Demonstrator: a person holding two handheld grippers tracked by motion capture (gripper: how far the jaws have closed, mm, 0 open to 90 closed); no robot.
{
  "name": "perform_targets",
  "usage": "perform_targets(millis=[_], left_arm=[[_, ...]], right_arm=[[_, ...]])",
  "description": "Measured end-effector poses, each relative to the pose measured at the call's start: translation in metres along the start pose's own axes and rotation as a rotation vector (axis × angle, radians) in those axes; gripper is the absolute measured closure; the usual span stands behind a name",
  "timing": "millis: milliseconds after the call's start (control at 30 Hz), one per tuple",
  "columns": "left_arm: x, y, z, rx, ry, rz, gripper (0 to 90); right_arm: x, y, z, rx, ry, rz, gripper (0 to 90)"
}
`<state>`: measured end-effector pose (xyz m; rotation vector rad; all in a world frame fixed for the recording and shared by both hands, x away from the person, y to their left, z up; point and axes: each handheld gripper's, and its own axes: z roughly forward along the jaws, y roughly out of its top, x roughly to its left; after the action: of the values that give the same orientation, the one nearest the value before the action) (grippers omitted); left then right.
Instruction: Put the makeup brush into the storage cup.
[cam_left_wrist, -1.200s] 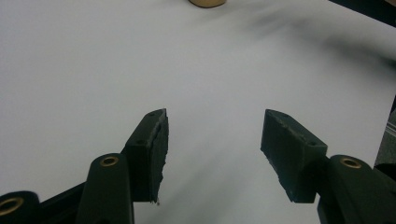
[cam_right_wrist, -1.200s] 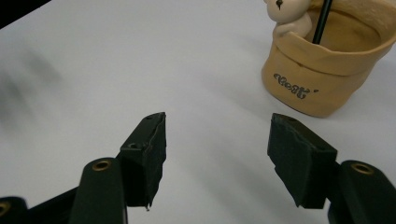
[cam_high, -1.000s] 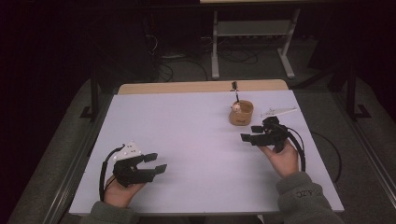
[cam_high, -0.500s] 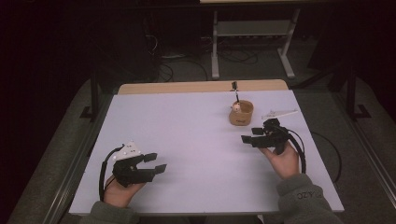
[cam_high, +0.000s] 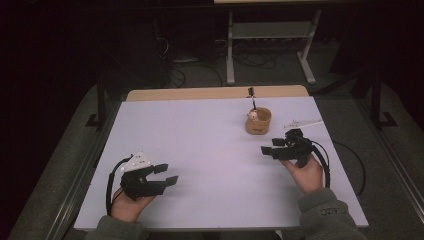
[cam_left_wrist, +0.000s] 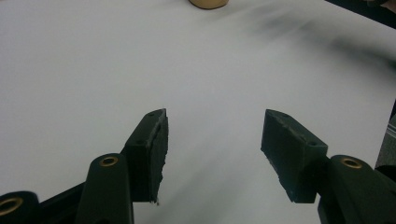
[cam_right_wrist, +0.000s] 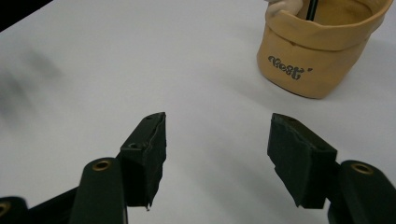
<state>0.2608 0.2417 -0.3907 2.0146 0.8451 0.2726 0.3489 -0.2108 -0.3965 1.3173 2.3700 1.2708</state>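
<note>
A small tan fabric pouch (cam_high: 258, 121) with rolled rim stands upright at the table's back right, with a dark stick and a pale item poking out of it. In the right gripper view the pouch (cam_right_wrist: 317, 51) sits just beyond and right of my open right gripper (cam_right_wrist: 217, 140), nothing between the jaws. In the high view my right gripper (cam_high: 270, 147) hovers just in front of the pouch, pointing left. My left gripper (cam_high: 167, 174) is at the front left, open and holding nothing. In the left gripper view, the left gripper (cam_left_wrist: 212, 135) faces bare tabletop, with the pouch (cam_left_wrist: 208, 3) far off.
The white tabletop (cam_high: 200, 145) has a wooden strip along its far edge. A thin white object (cam_high: 302, 123) lies near the right edge beside the pouch. Cables trail from both grippers. A metal stand and cables are on the dark floor behind.
My right gripper has drifted slightly toward the front edge. The left gripper has hardly moved. Both stay open.
</note>
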Motion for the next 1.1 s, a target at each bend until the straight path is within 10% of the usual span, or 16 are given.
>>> perform_targets(millis=[1100], left_arm=[[0.0, 0.0, 0.0, -0.007, 0.003, -0.009, 40.8]], right_arm=[[0.002, -0.013, -0.01, -0.005, 0.007, 0.01, 36.4]])
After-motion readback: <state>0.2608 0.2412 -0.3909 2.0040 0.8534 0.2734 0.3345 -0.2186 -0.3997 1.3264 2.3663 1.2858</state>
